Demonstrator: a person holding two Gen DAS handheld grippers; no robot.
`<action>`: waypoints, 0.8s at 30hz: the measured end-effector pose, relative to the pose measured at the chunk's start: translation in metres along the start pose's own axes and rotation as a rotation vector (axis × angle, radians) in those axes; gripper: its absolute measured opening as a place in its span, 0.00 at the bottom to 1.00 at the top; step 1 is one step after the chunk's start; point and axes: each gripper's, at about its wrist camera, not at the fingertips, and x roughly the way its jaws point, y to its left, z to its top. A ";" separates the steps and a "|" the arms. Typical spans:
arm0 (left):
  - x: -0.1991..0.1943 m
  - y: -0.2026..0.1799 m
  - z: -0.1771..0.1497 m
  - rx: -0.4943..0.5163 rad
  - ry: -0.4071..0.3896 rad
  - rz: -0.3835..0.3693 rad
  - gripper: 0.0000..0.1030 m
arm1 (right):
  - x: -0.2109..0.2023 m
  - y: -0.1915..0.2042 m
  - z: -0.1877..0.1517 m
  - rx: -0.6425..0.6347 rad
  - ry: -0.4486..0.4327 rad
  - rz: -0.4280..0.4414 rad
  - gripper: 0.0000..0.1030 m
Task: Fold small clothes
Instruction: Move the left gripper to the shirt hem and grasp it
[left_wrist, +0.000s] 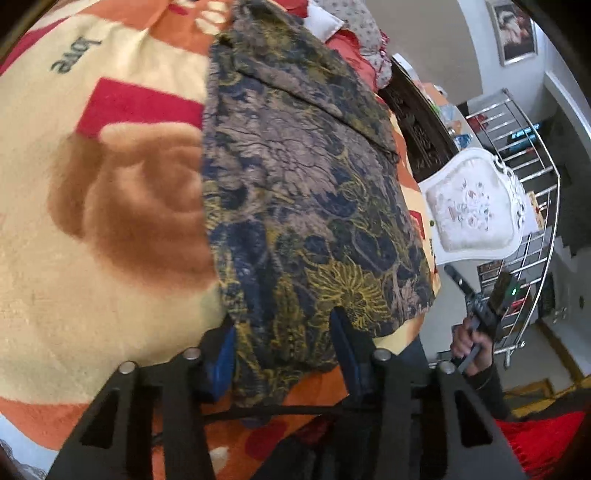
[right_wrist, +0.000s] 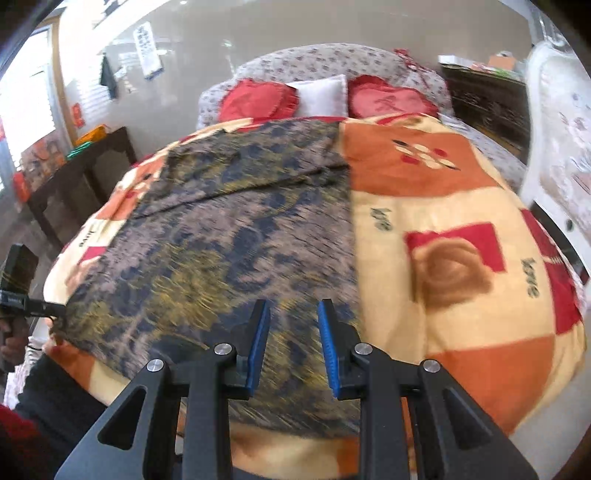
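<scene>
A dark floral garment (left_wrist: 295, 192), navy, tan and yellow, lies spread flat on a bed blanket (left_wrist: 92, 221). My left gripper (left_wrist: 284, 332) is open, its blue-padded jaws straddling the garment's near hem. It shows at the left edge of the right wrist view (right_wrist: 33, 302). My right gripper (right_wrist: 293, 325) is open and empty, held just above the garment (right_wrist: 229, 229) near its near edge. It also shows held in a hand off the bed's edge in the left wrist view (left_wrist: 480, 306).
The orange, cream and red blanket (right_wrist: 461, 229) covers the bed. Red heart pillows (right_wrist: 258, 99) and a white pillow (right_wrist: 321, 96) sit at the head. A white chair (left_wrist: 472, 203) and metal railing (left_wrist: 524, 147) stand beside the bed. A dark table (right_wrist: 85, 166) stands at left.
</scene>
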 end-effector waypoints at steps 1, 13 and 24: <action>0.000 0.001 0.001 -0.008 0.001 -0.005 0.47 | -0.002 -0.006 -0.005 0.014 0.006 -0.002 0.35; -0.001 0.005 0.009 0.005 0.044 -0.028 0.47 | 0.015 -0.051 -0.047 0.206 0.092 0.095 0.39; -0.007 -0.007 0.001 0.041 0.006 0.140 0.06 | 0.011 -0.057 -0.052 0.251 0.075 0.216 0.17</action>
